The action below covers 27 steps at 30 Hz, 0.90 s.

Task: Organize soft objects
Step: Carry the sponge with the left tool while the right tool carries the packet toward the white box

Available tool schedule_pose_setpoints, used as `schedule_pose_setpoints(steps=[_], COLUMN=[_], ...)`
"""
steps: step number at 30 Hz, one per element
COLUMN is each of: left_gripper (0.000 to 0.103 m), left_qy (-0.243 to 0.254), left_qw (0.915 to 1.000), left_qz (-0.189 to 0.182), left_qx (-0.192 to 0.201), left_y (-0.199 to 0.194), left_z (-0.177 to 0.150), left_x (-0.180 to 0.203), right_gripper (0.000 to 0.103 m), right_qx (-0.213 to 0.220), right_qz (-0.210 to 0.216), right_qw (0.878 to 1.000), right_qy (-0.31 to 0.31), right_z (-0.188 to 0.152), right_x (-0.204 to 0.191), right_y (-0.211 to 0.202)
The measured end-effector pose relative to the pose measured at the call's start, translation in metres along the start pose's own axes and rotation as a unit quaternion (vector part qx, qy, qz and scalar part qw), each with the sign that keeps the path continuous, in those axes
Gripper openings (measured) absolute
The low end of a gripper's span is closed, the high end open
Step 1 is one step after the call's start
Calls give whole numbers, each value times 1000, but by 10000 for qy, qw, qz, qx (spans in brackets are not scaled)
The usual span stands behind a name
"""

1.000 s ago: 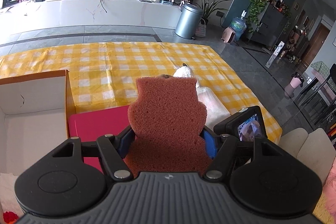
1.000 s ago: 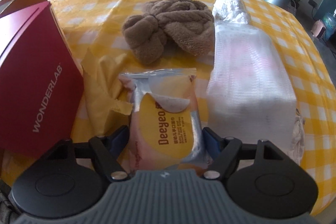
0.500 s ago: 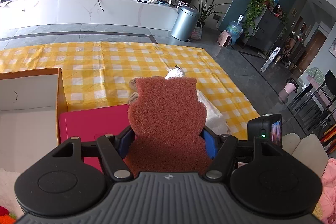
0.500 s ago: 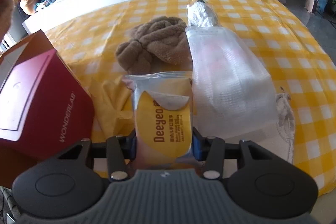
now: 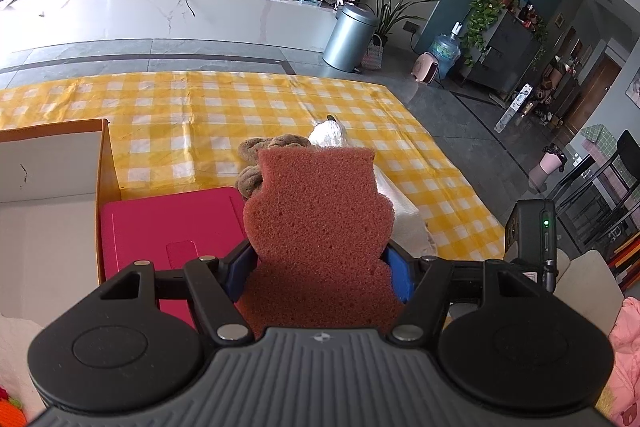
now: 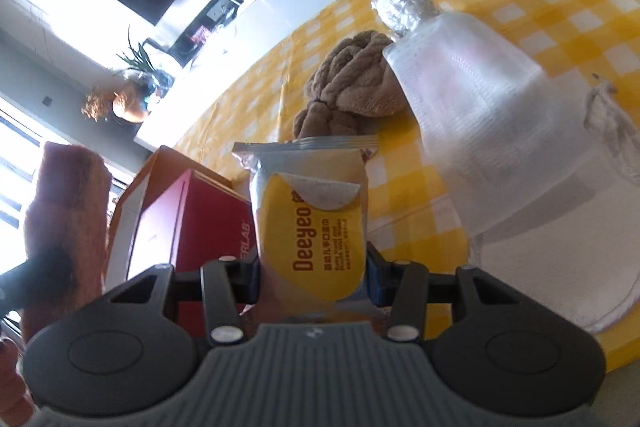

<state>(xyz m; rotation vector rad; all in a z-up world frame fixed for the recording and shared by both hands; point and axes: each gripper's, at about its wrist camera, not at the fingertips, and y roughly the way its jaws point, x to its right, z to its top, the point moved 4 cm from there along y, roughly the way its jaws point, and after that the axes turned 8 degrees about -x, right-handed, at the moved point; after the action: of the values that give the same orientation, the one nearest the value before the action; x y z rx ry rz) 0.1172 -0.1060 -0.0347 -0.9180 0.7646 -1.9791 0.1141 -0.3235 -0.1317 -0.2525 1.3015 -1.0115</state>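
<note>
My left gripper (image 5: pixel 318 267) is shut on a brown bear-shaped sponge (image 5: pixel 316 219), held upright above the table. My right gripper (image 6: pixel 312 273) is shut on a yellow Deeyeo wet-wipe pack (image 6: pixel 310 211), lifted and tilted. The sponge also shows at the left of the right wrist view (image 6: pixel 64 211). A brown knotted towel (image 6: pixel 352 87) and a white plastic-wrapped roll (image 6: pixel 472 83) lie on the yellow checked tablecloth (image 5: pixel 200 115). The towel (image 5: pixel 256 163) peeks from behind the sponge in the left wrist view.
A red box (image 5: pixel 172 223) lies beside an open cardboard box (image 5: pixel 52 187) at the left. The red box also shows in the right wrist view (image 6: pixel 188 223). The right gripper's camera (image 5: pixel 530 239) sits at the right. A bin (image 5: pixel 350 37) stands beyond the table.
My right gripper closed on the wipe pack, lifted it off the table and tilted left. My left gripper rose slightly with the sponge.
</note>
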Motion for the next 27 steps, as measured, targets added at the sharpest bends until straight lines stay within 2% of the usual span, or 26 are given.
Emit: schedule_pose_setpoints(steps=[2,5,12,14,18,22,27], left_gripper=[77,77,77,77,77,77,77], left_qy=[-28,-44,-11,-102,-368,-586,-1062], left_qw=[10000,10000,9996,9991,9974,9941,9850], left_qz=[-44,-44,-5,0,-39,38,168], left_qx=[-6,13,292,406,618,914,1353], left_y=[0,-2,-26,-34,-56,-84,-120], left_z=[-1,0,9,11,10,7,0], left_x=[0,-1,-6,-11,-27,-49,-86], right_gripper=[48,48,48,48,48,48,48], right_qx=[222,570,766,848,871,927,1080], right_qz=[264,371,-75,-74,-469,-461,-356], right_qw=[9994,9971,9943,9926,9868,9836,9758], right_qy=[-22,-341,-739,-861,-1284,-1477,-1867], right_z=[1,1,-5,-6,-10,-13,-21], right_x=[-4,-17,-49,-59,-84,-112,-161], right_y=[-8,-23,-35,-41,-43,-48,-51])
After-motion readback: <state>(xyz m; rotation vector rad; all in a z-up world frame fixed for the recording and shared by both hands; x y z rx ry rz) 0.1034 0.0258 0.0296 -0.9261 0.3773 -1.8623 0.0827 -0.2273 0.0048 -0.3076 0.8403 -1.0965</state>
